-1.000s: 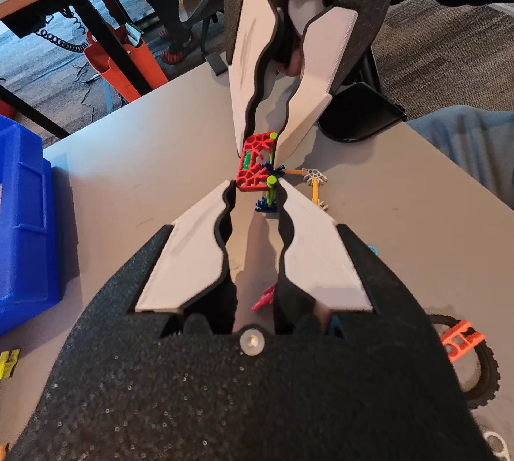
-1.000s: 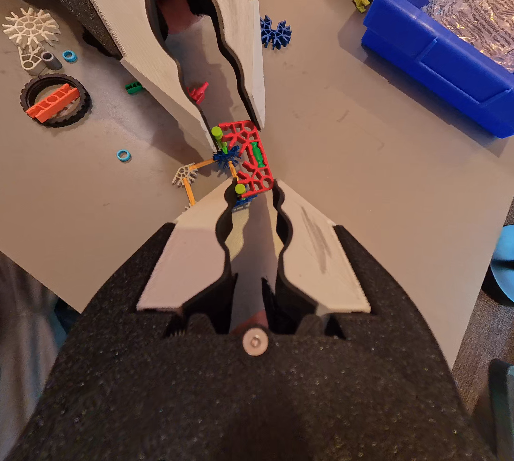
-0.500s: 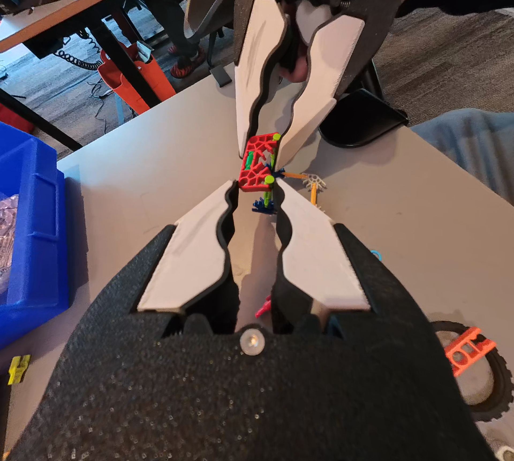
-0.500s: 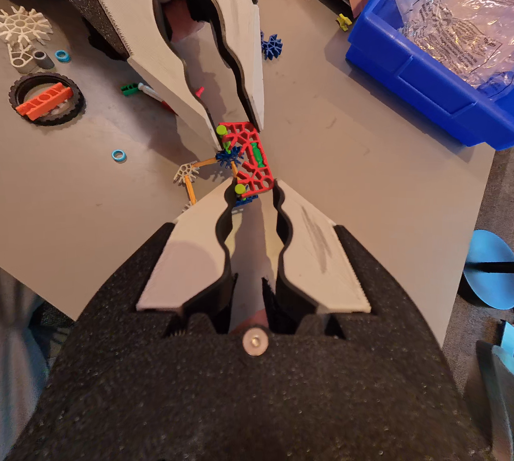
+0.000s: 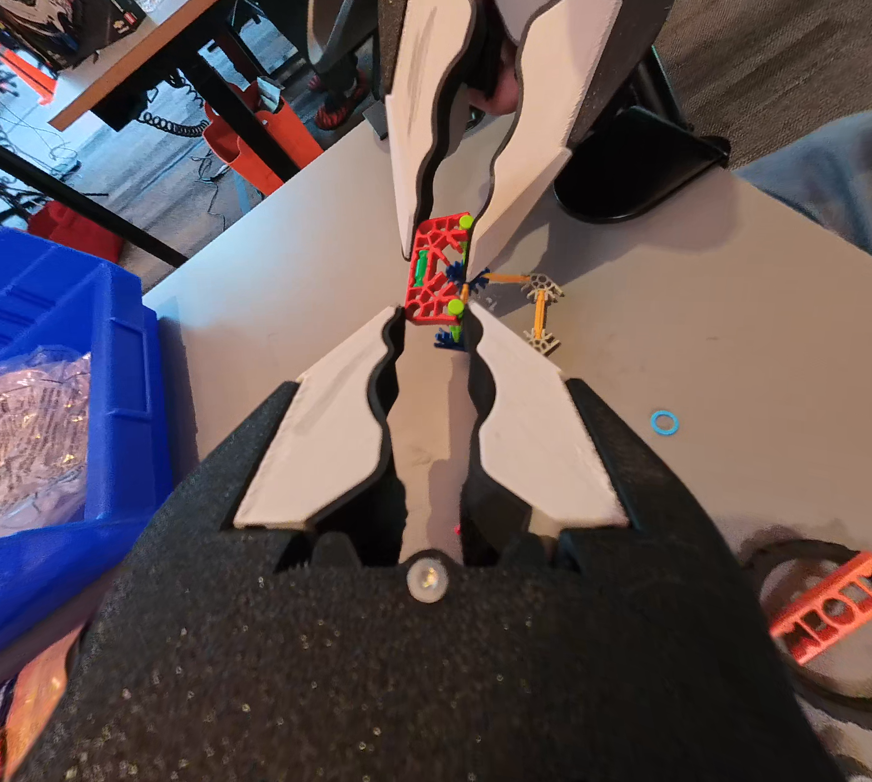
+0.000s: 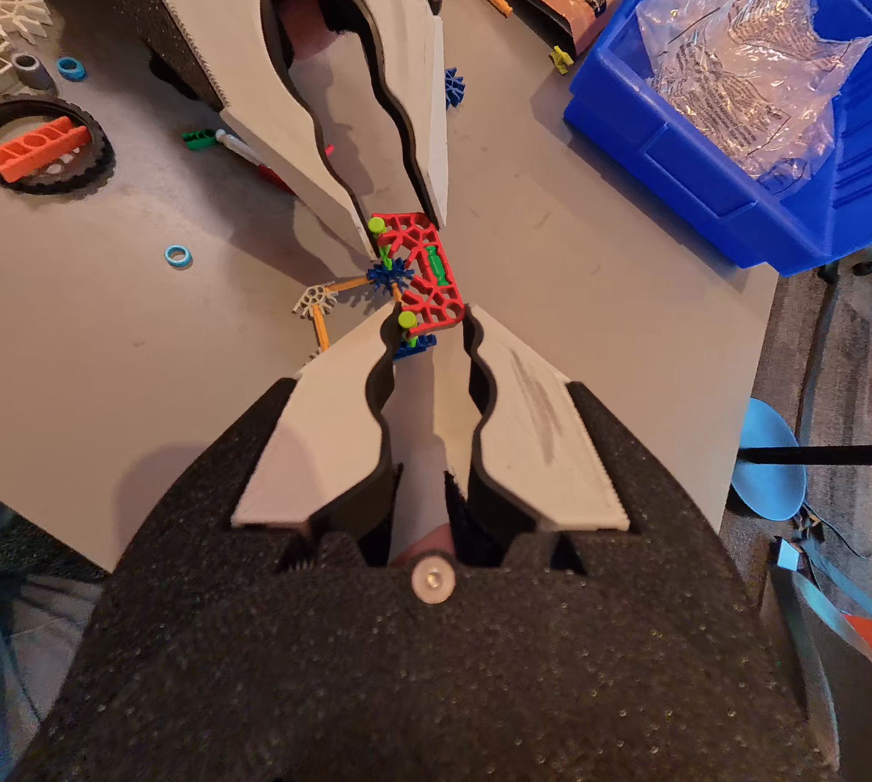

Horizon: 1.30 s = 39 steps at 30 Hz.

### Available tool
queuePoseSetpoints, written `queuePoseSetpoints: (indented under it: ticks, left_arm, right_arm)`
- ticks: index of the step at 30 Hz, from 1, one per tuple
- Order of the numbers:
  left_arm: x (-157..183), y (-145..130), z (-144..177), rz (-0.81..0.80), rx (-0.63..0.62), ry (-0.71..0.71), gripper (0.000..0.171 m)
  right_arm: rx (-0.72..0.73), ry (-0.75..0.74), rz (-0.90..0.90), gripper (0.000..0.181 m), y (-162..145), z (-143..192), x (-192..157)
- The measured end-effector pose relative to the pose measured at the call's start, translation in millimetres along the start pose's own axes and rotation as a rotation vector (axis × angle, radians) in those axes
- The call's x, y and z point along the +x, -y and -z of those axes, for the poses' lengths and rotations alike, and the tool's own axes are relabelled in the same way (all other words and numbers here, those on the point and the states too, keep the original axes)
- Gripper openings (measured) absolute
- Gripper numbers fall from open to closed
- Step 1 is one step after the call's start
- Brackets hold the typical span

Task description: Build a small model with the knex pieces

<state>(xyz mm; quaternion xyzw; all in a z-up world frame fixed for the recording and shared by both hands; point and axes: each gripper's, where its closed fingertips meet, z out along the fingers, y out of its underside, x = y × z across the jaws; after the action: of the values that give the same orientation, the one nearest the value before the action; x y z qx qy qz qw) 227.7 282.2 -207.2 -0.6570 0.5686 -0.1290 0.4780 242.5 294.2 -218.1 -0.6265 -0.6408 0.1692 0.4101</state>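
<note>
- Red lattice panel (image 5: 431, 271) with two lime pegs and a green rod, clipped to blue snowflake connectors (image 6: 388, 276) and orange rods (image 5: 538, 318), held above the grey table (image 5: 292, 287).
- Left gripper (image 5: 431, 316) pinches the panel's near end; right gripper (image 6: 427, 318) pinches the opposite end, fingers (image 6: 330, 405) closed on the panel edge.
- Versus 1 s ago: both grips unchanged, the assembly sits higher off the table, and more of the blue bin (image 6: 708, 146) shows.
- Loose blue ring (image 6: 178, 256), black tyre with orange piece (image 6: 45, 148) on the table; carpet, another desk behind.

Blue bin (image 6: 736, 174) with plastic bag (image 6: 750, 51), black tyre (image 6: 89, 165), blue rings (image 6: 178, 256) on table (image 6: 590, 287).
</note>
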Motion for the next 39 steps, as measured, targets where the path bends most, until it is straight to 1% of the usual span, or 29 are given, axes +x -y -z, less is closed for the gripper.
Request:
queuePoseSetpoints:
  ticks: [9, 12, 16, 27, 33, 35, 39]
  left_arm:
    - [-0.8, 3.9, 0.7, -0.135, -0.018, 0.049, 0.021]
    - [-2.4, 5.2, 1.1, -0.182, -0.023, 0.072, 0.021]
    - [-4.5, 5.3, 0.9, -0.236, -0.035, 0.097, 0.021]
    - [-7.0, 3.9, -0.4, -0.289, -0.045, 0.127, 0.021]
    - [-7.8, 5.3, -0.9, -0.304, -0.040, 0.146, 0.020]
    - [-6.7, 5.6, -1.2, -0.287, -0.033, 0.136, 0.020]
    - [-8.3, 3.0, -2.8, -0.309, -0.043, 0.150, 0.021]
  right_arm:
    - [0.001, 0.134, -0.049, 0.027, 2.2, 7.8, -6.1]
    - [0.002, 0.149, -0.051, 0.027, 3.1, 9.0, -5.5]
    - [0.008, 0.130, -0.024, 0.026, 3.8, 8.6, -3.5]
    - [0.009, 0.062, 0.027, 0.023, 3.7, 6.5, -0.5]
    - [-0.008, 0.044, 0.041, 0.023, 2.6, 6.3, 0.5]
    - [-0.013, 0.039, 0.054, 0.023, 1.8, 6.8, -0.1]
    - [-0.025, -0.008, 0.082, 0.023, -0.2, 4.3, 1.8]
